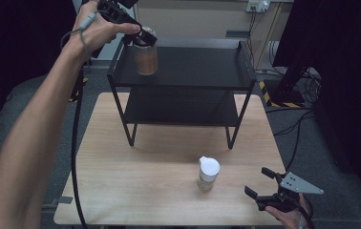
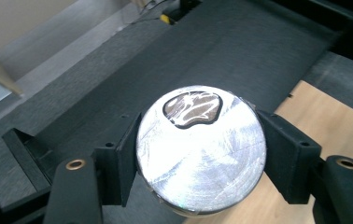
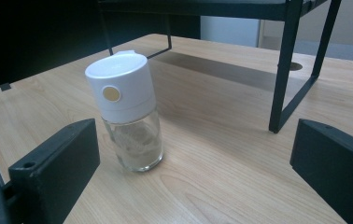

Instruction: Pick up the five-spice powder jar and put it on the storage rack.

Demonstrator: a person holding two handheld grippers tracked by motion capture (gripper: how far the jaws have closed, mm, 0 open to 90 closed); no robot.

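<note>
**Spice jar held over the top shelf of a black rack**

A glass jar (image 1: 146,56) of reddish-brown powder hangs at the left end of a black two-tier rack (image 1: 193,83), over its upper shelf; whether its base touches the shelf cannot be told. The left gripper (image 1: 143,37) has its jaws clamped on the jar's top, one black pad on each side. In the left gripper view the jar's silvery foil seal (image 2: 201,149) sits between the pads, torn open near one edge so that brown contents show through. The person's left forearm (image 1: 35,143) reaches in from the lower left of the high view, with the gripper's cable trailing below it.

The rack stands at the far side of a light wooden table (image 1: 135,191). Nearer the person, well apart from the rack, a small clear shaker (image 1: 208,173) with a white cap stands upright on the wood. The right gripper (image 1: 264,183) rests by the table's near right corner, its jaws apart and pointed toward the shaker, which stands beyond them, untouched.
</note>
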